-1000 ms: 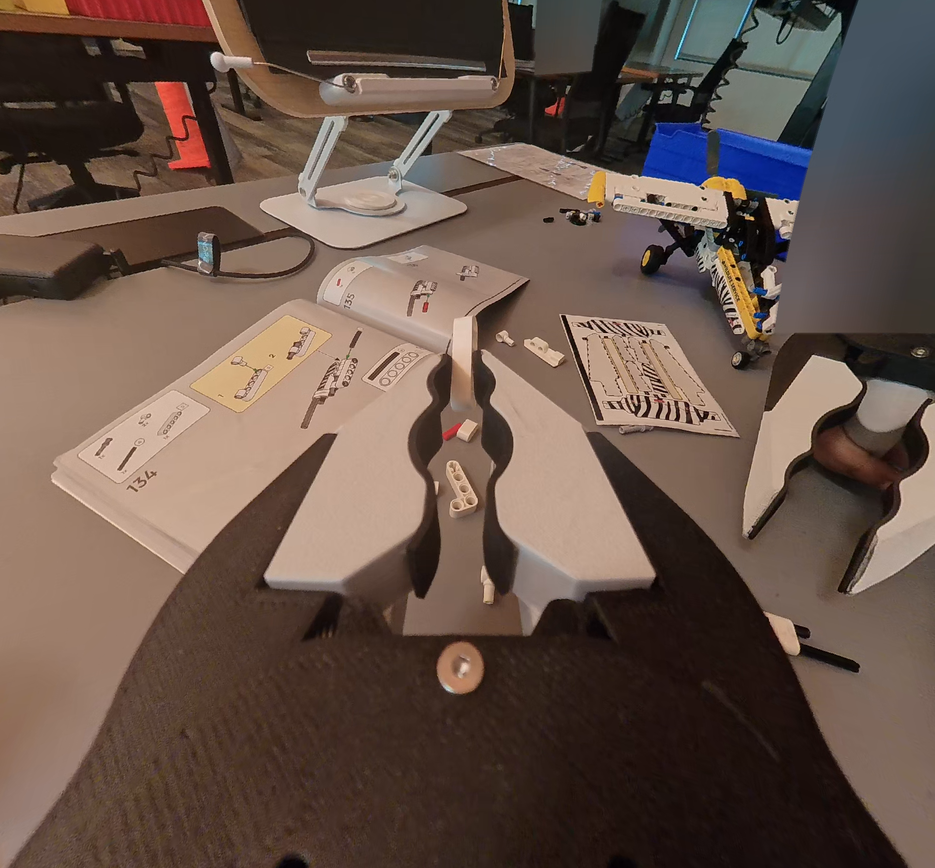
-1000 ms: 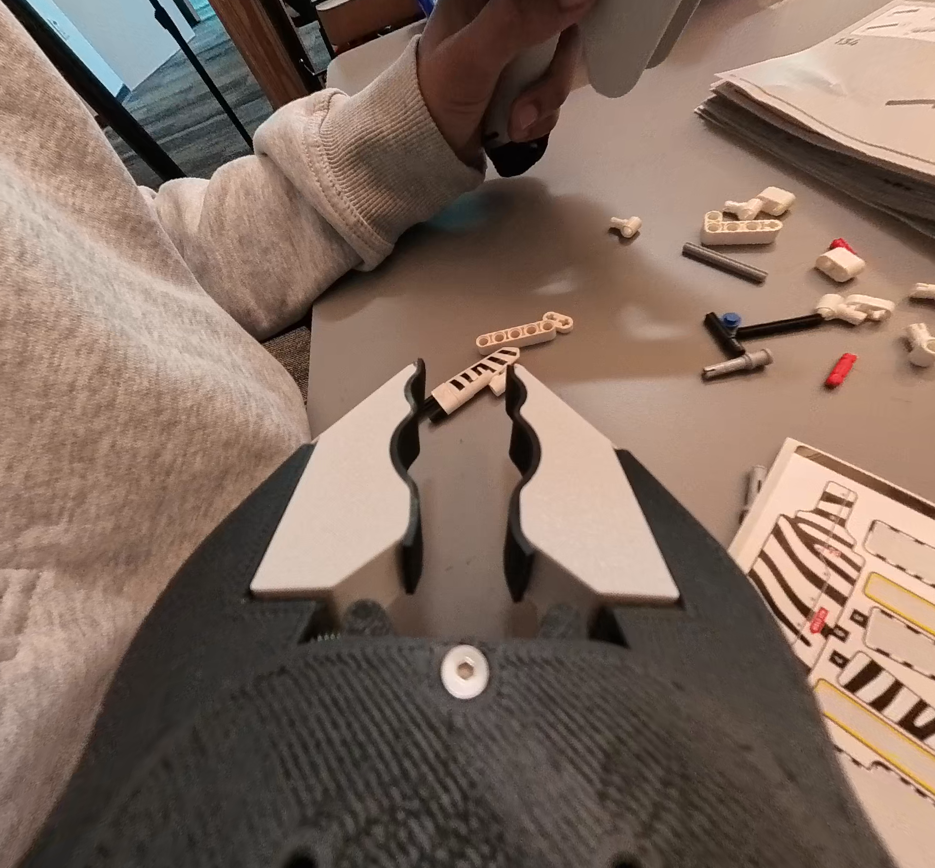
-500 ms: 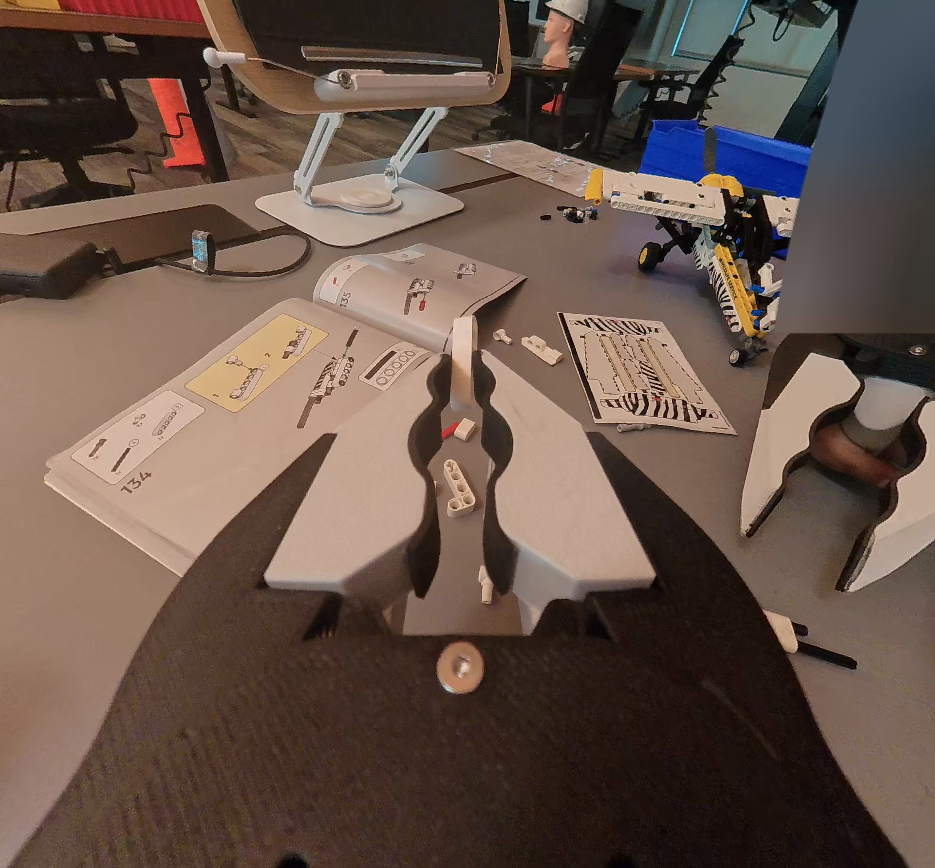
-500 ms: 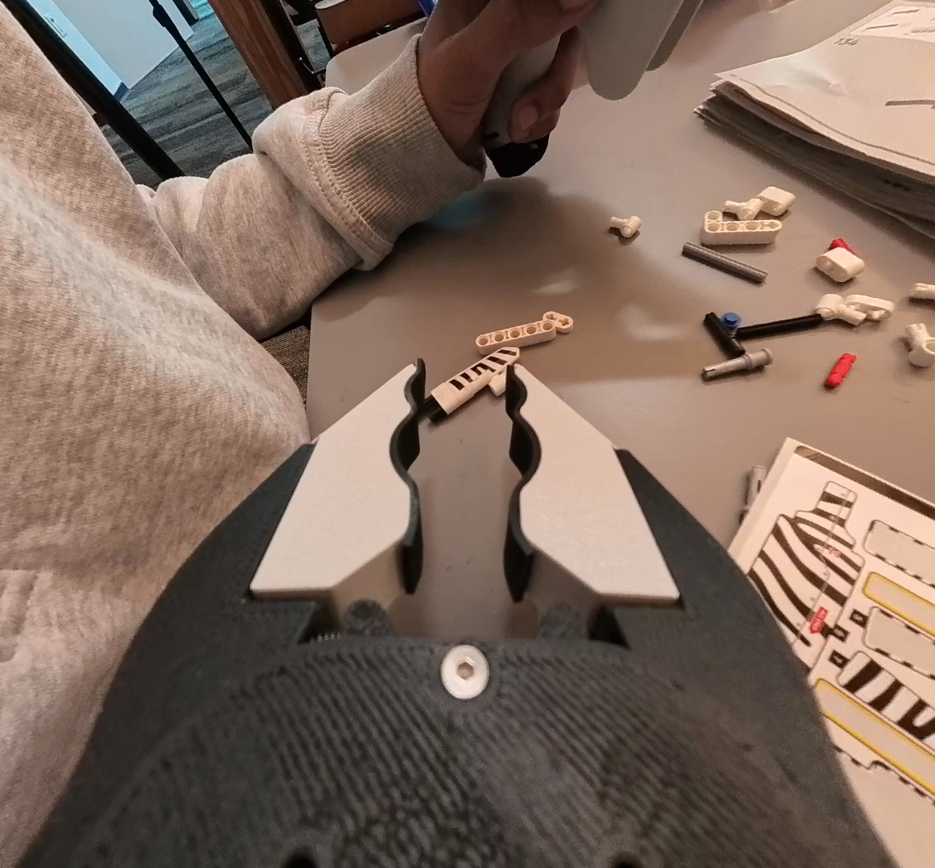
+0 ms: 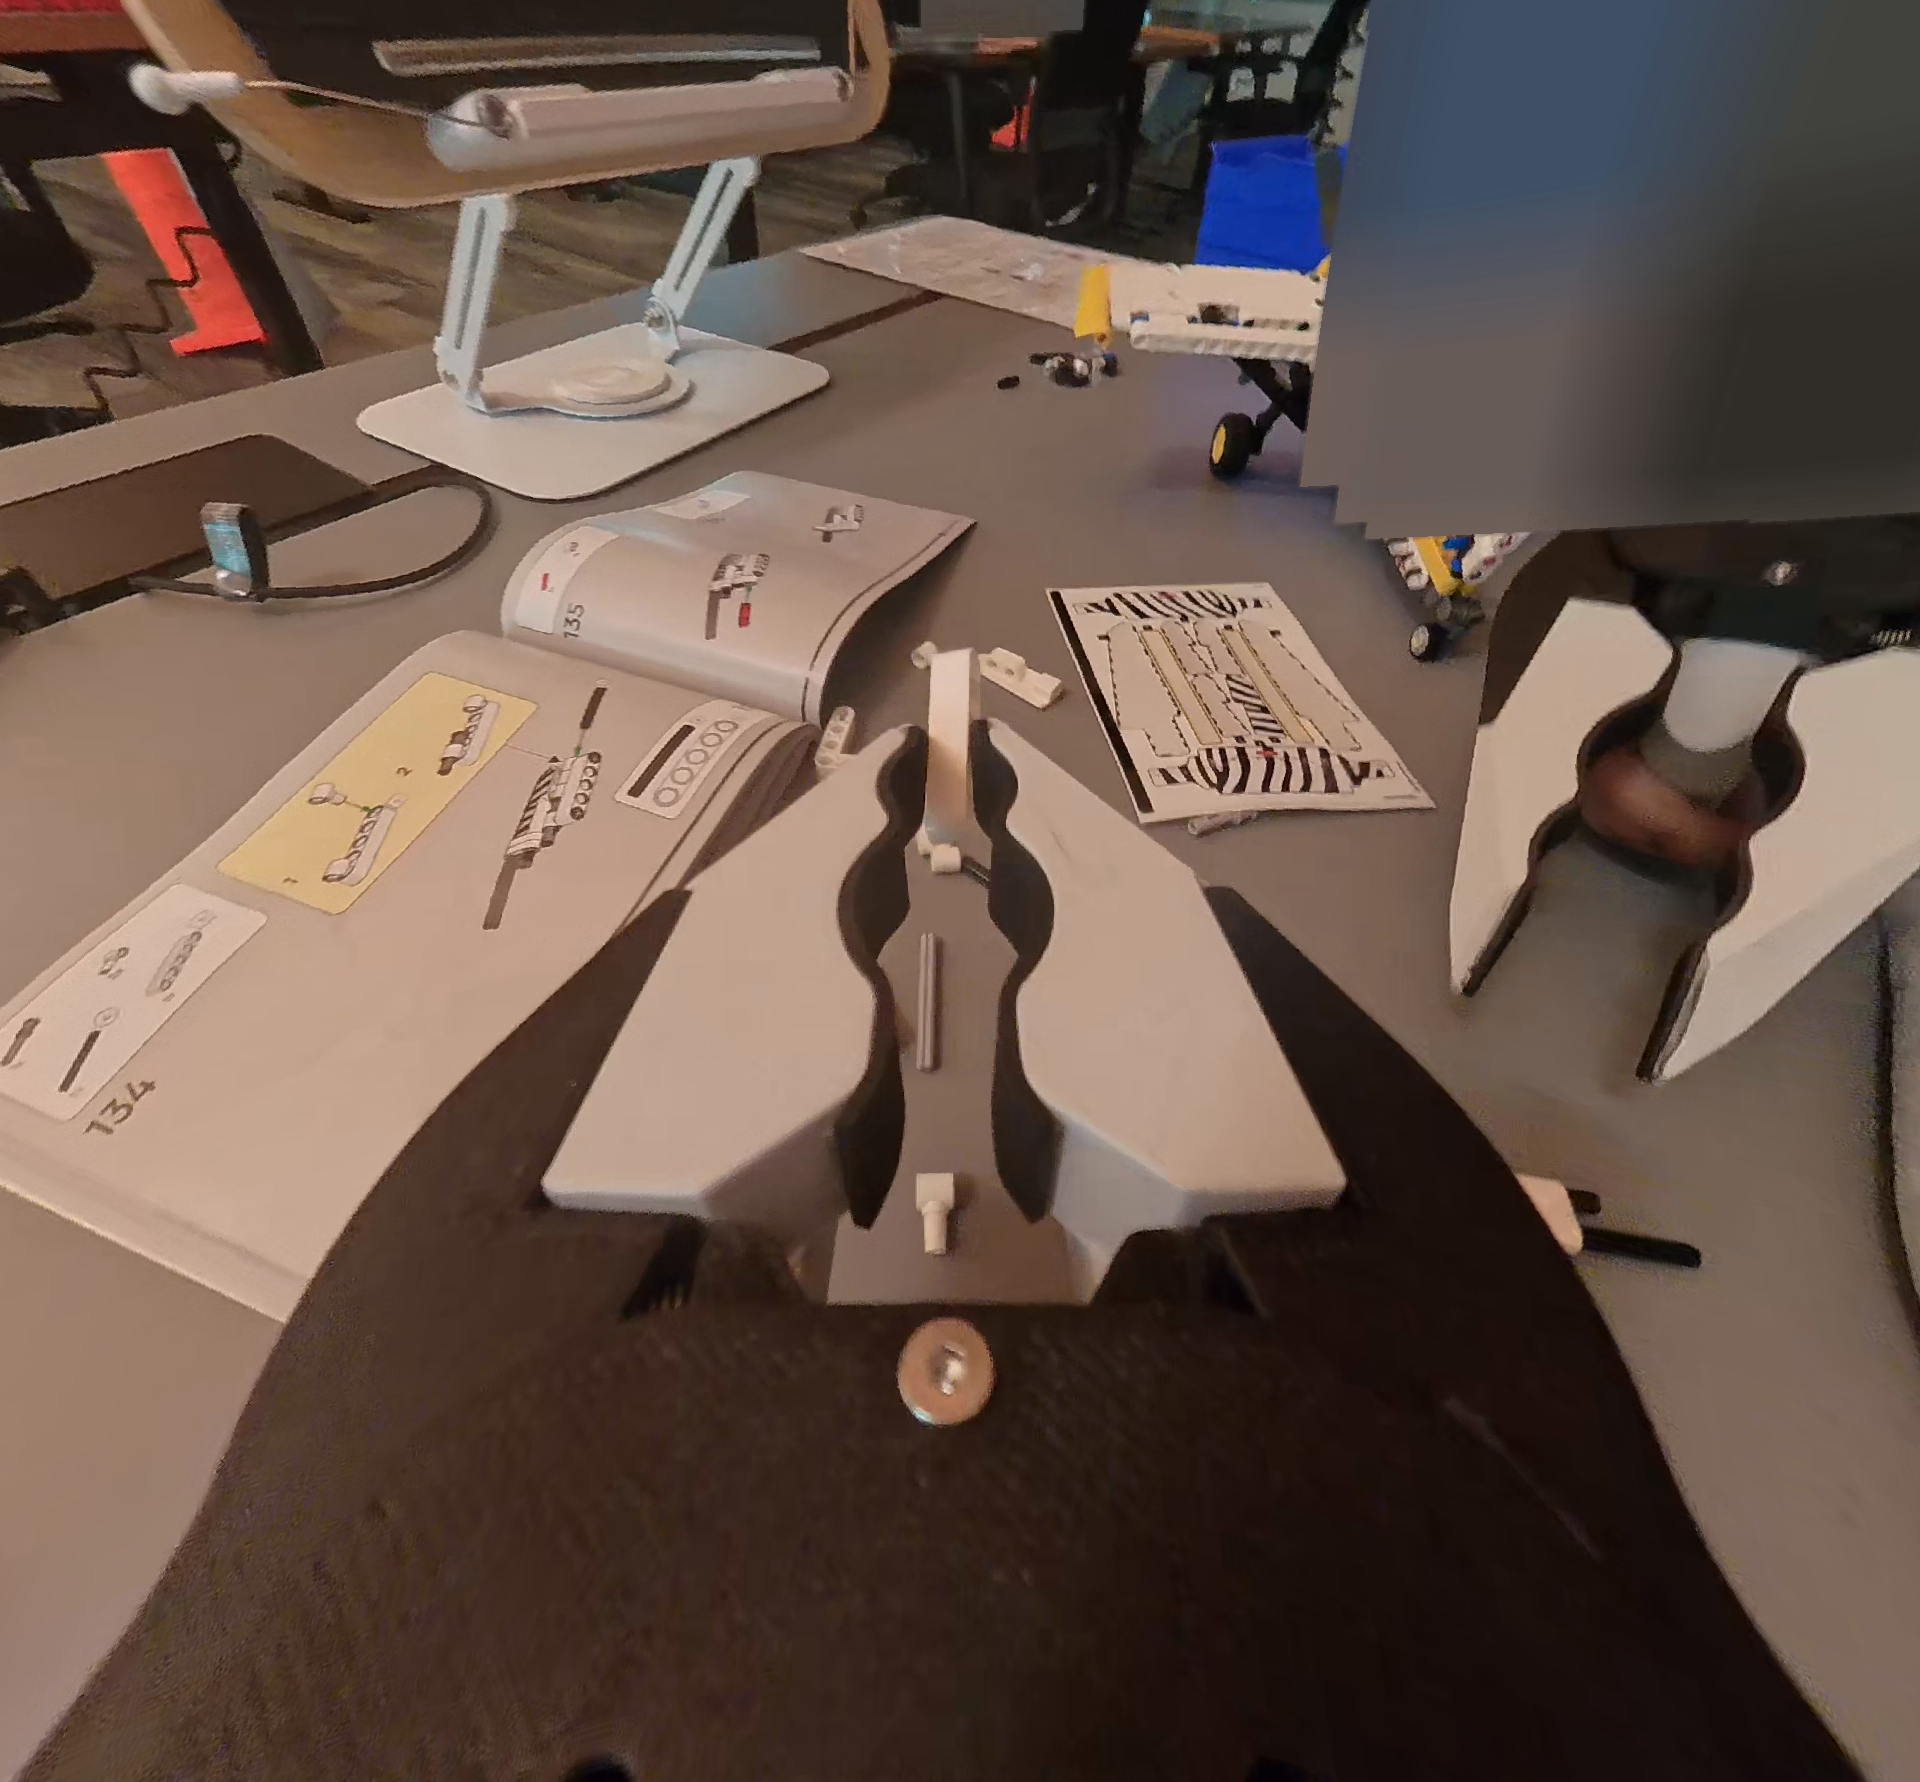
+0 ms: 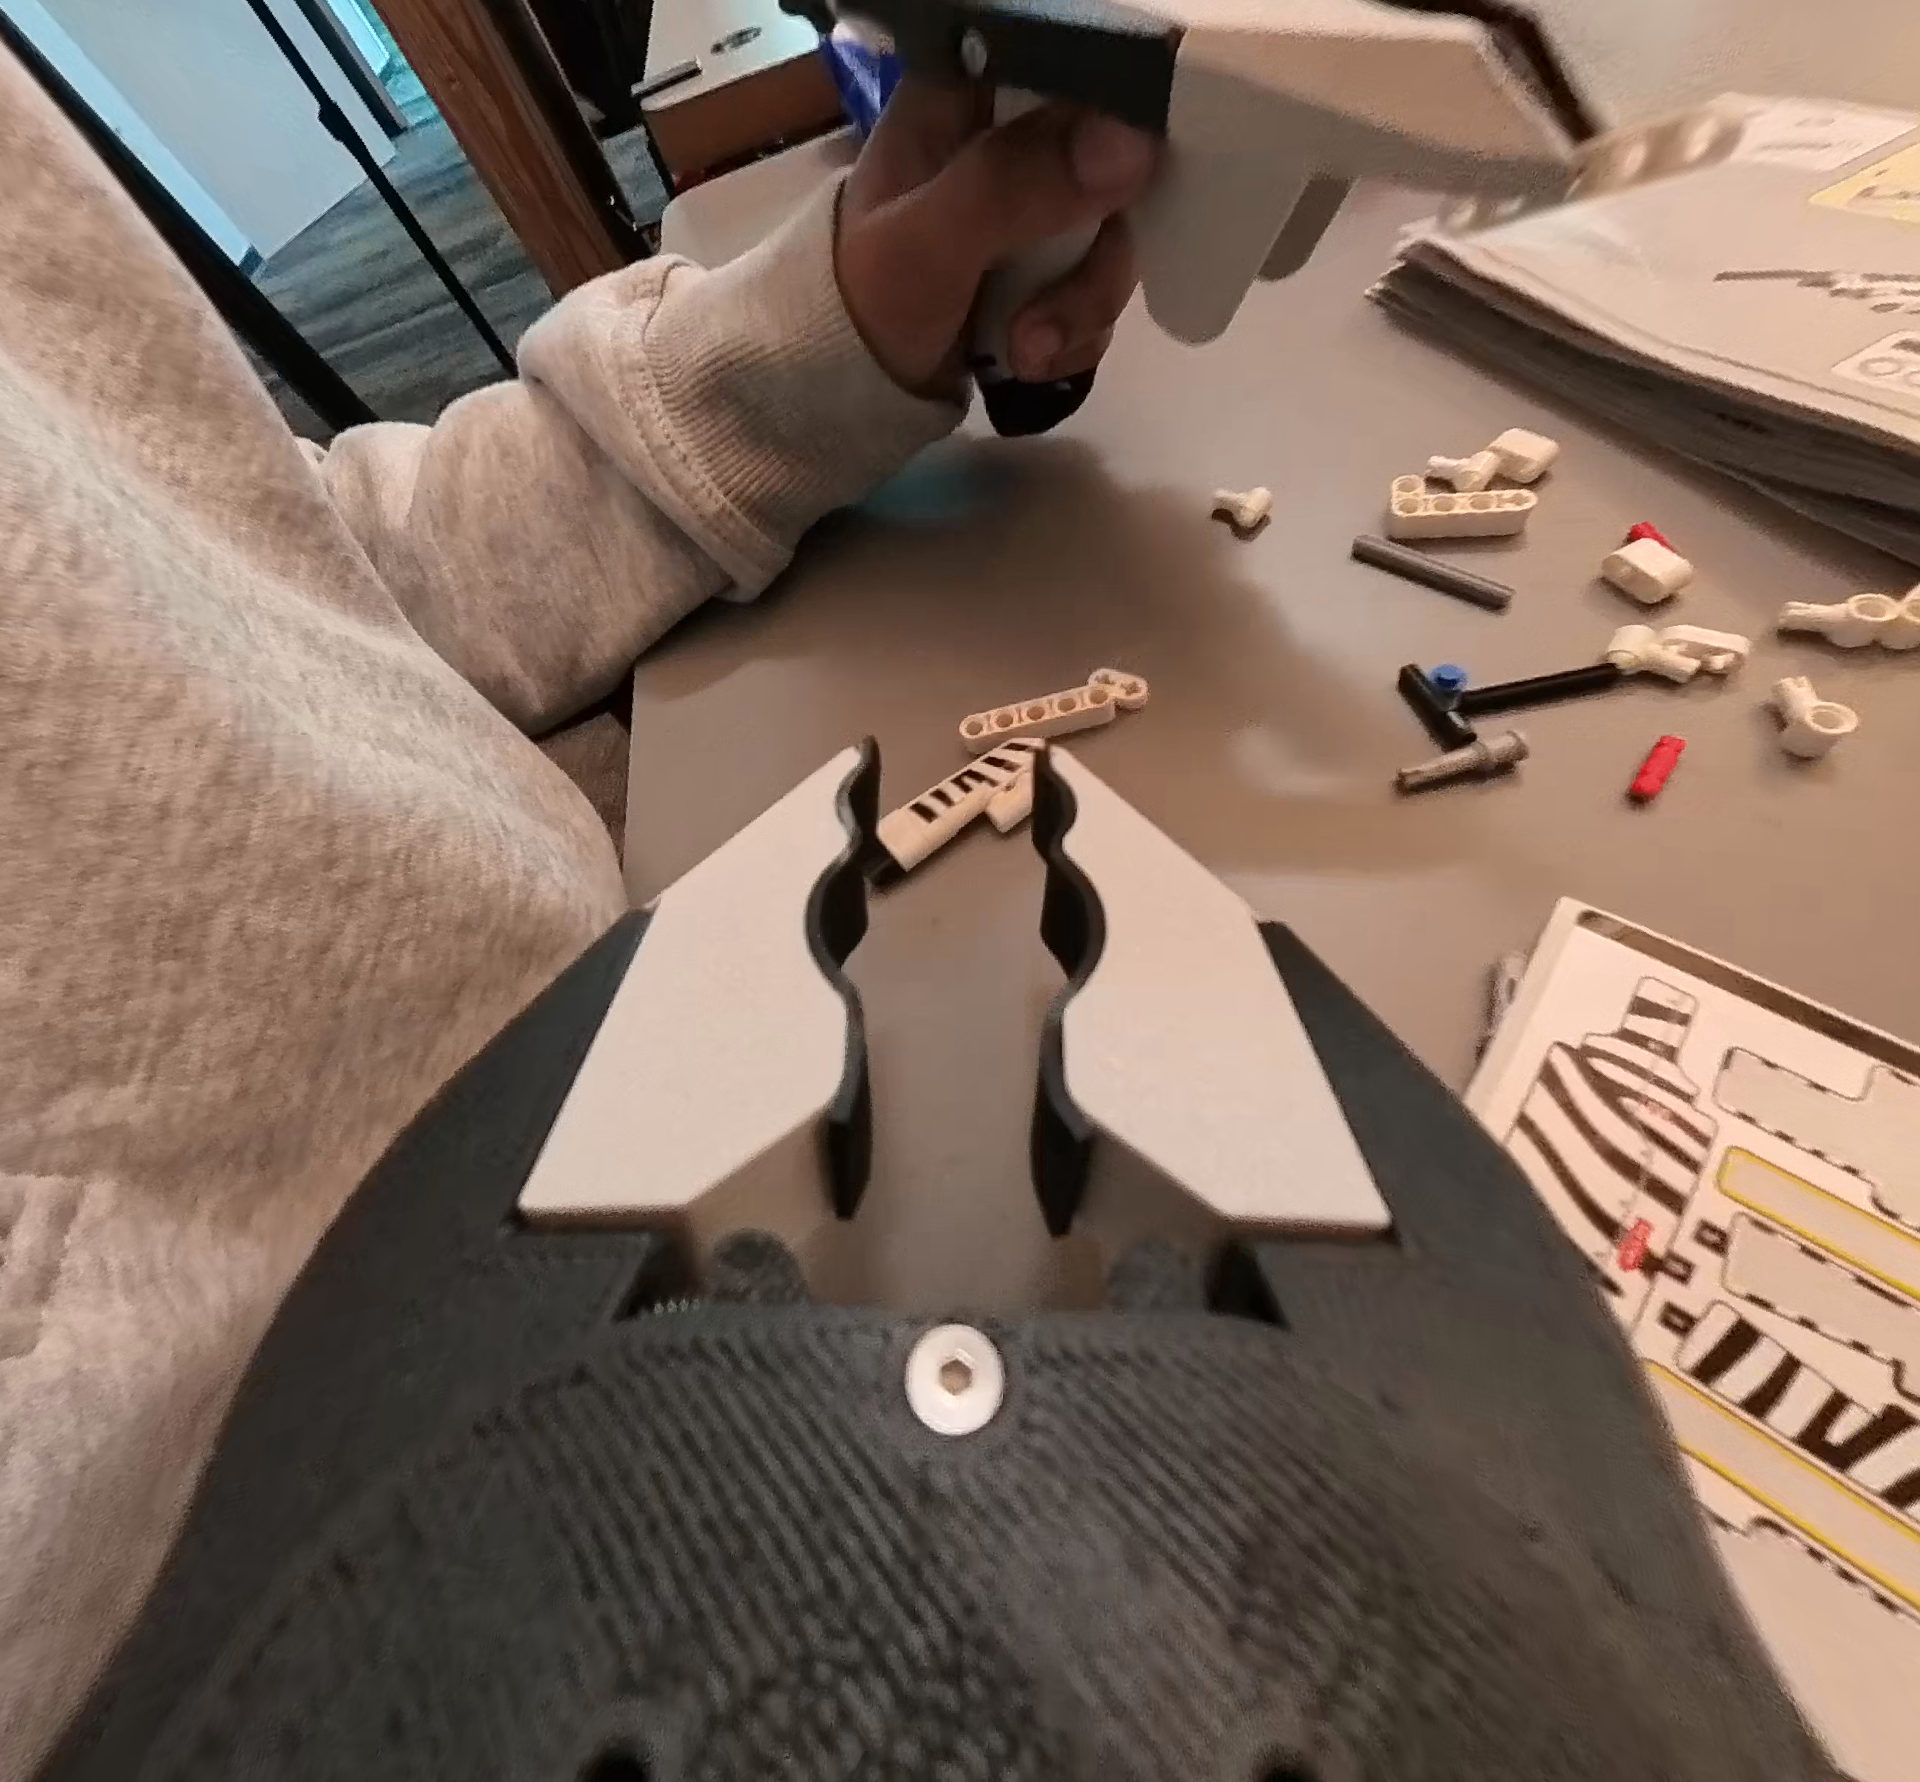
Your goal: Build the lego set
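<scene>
My left gripper (image 5: 949, 745) is shut on a white curved lego piece (image 5: 951, 693), which stands up between its fingertips above the table. Under it lie a grey axle (image 5: 928, 1000) and a white pin (image 5: 932, 1207). My right gripper (image 6: 954, 764) is open and low over the table, with a zebra-striped lego piece (image 6: 951, 802) lying between its fingertips. A white beam (image 6: 1049, 709) lies just beyond. The right gripper also shows in the left wrist view (image 5: 1662, 849), and the left gripper shows in the right wrist view (image 6: 1247, 70). The half-built model (image 5: 1205, 319) stands at the back right, partly hidden.
An open instruction booklet (image 5: 416, 849) lies to the left and a zebra sticker sheet (image 5: 1236, 704) to the right. Loose parts are scattered: a black axle with a blue pin (image 6: 1507, 688), a red pin (image 6: 1655, 768). A tablet stand (image 5: 592, 382) is at the back. A person's sleeve (image 6: 644, 423) rests on the table edge.
My left gripper has moved over the table with the white piece still in it: a grey axle now lies under it where a short white beam lay. The right gripper has barely moved.
</scene>
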{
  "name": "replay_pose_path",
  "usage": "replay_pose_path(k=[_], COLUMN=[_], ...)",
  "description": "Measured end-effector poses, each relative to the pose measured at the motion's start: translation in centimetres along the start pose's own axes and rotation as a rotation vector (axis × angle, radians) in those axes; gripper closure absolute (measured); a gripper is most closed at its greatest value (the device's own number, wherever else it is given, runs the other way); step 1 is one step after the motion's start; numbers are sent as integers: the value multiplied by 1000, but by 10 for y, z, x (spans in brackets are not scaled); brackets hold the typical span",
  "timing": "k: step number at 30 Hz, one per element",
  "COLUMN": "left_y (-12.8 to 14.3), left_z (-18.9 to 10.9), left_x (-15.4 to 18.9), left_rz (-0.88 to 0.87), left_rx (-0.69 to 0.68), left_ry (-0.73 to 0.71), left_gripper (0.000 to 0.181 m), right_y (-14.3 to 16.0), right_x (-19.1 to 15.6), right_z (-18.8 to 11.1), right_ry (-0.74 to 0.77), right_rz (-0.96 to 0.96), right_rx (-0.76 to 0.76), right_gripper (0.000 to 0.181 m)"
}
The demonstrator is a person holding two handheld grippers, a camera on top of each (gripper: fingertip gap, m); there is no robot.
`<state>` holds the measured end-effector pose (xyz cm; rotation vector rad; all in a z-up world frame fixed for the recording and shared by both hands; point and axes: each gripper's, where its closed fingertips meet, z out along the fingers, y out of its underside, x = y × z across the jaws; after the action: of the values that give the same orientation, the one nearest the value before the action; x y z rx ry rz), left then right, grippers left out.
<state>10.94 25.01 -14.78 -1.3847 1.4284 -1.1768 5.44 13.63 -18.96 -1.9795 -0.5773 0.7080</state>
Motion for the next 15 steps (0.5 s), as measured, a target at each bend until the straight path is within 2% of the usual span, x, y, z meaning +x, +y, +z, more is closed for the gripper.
replay_pose_path(k=[1, 7, 8, 11, 15], left_y=[2, 8, 8, 8, 27], left_z=[2, 8, 9, 7, 18], left_x=[2, 19, 25, 66, 91], left_rz=[15, 82, 96, 175, 244], left_rx=[-14, -56, -57, -46, -145], left_ry=[5, 70, 100, 309, 389], left_gripper=[172, 172, 172, 173, 173], right_y=[-2, -17, -19, -28, -43], right_x=[1, 8, 10, 13, 22], right_z=[-2, -16, -18, -26, -44], right_ry=[4, 34, 39, 40, -24], right_rz=[4, 41, 47, 83, 250], right_rx=[19, 138, 157, 243, 406], right_gripper=[153, 152, 150, 142, 132])
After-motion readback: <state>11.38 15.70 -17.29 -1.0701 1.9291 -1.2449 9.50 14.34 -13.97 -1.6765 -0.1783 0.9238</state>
